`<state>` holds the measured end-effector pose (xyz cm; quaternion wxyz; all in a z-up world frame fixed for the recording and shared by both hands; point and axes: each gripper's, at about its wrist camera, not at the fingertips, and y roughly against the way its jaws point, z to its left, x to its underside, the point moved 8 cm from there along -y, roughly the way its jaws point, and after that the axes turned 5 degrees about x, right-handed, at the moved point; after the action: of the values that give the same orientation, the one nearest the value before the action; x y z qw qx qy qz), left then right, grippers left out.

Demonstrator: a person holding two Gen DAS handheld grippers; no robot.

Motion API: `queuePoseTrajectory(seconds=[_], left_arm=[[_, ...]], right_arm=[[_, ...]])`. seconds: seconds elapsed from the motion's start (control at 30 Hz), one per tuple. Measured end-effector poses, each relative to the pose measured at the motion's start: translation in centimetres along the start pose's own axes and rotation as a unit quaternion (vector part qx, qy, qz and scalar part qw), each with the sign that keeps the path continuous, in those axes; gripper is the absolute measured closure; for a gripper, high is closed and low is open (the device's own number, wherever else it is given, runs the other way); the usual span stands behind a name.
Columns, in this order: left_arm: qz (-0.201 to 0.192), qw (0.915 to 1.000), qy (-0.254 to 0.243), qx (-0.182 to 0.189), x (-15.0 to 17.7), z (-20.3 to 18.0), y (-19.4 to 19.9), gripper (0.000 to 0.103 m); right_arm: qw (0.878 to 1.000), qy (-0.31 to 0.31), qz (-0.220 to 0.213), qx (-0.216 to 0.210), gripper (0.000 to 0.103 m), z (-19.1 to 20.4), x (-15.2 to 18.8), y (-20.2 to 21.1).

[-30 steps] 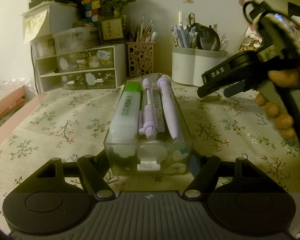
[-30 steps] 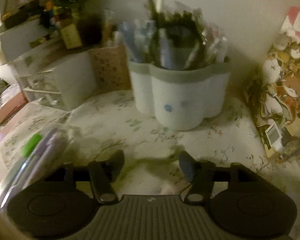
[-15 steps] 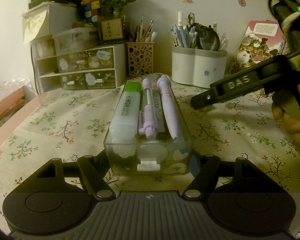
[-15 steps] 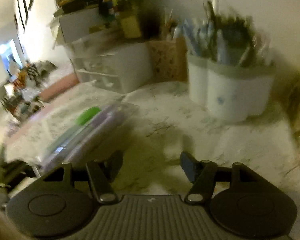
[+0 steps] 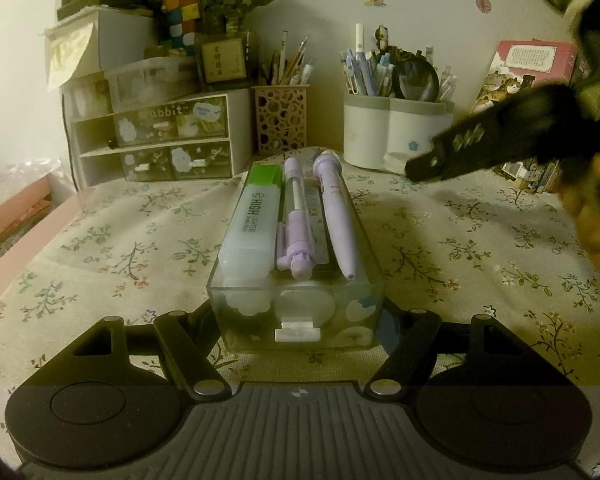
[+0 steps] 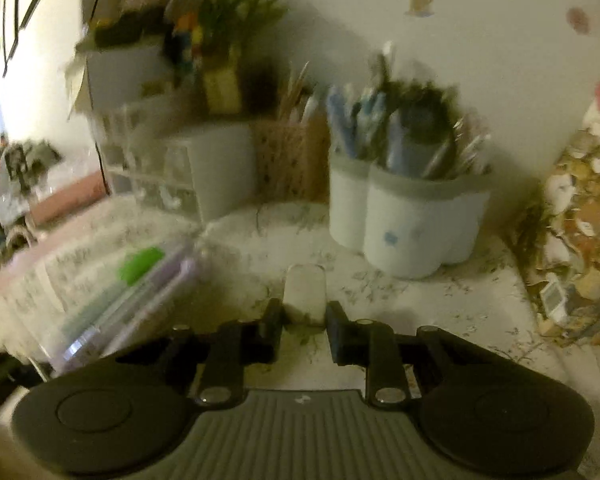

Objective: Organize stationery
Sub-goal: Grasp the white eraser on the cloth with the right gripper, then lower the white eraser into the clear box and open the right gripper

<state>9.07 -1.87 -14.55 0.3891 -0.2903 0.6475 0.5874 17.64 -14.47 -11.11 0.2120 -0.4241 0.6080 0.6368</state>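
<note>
My left gripper [image 5: 298, 322] is shut on the near end of a clear drawer [image 5: 236, 312] resting on the flowered tablecloth. Inside lie a green-capped highlighter [image 5: 256, 216], a purple mechanical pencil [image 5: 296, 236] and a purple pen [image 5: 338, 216]. The same drawer [image 6: 112, 292] appears blurred at the left of the right wrist view. My right gripper [image 6: 304, 320] is closing on a small white eraser [image 6: 304, 292] lying on the cloth, its pads at the eraser's sides. From the left wrist view, the right gripper [image 5: 414, 168] points at that eraser [image 5: 396, 160] beside the white pen holder.
Along the back wall stand a white pen holder [image 5: 396, 132] full of pens, a lattice pen cup [image 5: 281, 120], a small drawer unit [image 5: 156, 140] and a pink picture box [image 5: 528, 68]. A hand [image 5: 596, 220] holds the right gripper. The table's pink edge [image 5: 32, 248] runs at left.
The right gripper swung round toward the drawer side, and its wide jaws narrowed around the white eraser. The left gripper and the drawer stayed still.
</note>
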Motion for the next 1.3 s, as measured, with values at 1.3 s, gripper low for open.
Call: queuePoseTrajectory(seconds=[1.3], left_arm=[[-0.001, 1.0, -0.001, 0.0, 0.1, -0.1, 0.1, 0.03]], right_arm=[[0.989, -0.094, 0.094, -0.068, 0.073, 8.0, -1.6, 0.5]])
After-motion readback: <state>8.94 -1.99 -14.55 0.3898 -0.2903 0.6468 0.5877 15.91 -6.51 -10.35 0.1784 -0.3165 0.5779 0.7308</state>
